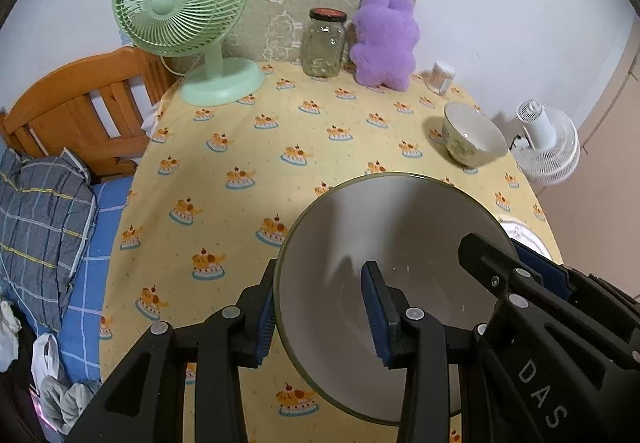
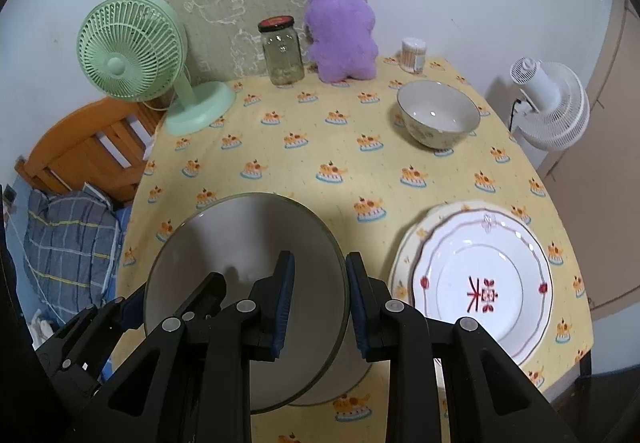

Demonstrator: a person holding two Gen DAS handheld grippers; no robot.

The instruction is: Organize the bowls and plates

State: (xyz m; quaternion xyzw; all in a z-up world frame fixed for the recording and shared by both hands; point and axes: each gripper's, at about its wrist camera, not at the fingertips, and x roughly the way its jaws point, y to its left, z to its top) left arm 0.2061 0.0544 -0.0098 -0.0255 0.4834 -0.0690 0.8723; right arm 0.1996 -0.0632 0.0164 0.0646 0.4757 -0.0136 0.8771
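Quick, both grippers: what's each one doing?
Left gripper: shut on the grey bowl's left rim.
Right gripper: shut on its right rim.

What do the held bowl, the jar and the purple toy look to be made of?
Held bowl: probably glazed ceramic, grey with a smooth, dull sheen and a thin darker rim; coated metal is possible.
Jar: clear glass, see-through with bright highlights; its dark lid looks like metal or plastic.
Purple toy: plush fabric with a fuzzy, matte pile.

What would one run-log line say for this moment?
held: large grey bowl, lifted | left gripper: shut on rim | right gripper: shut on rim | table: small cream bowl, stacked white plates
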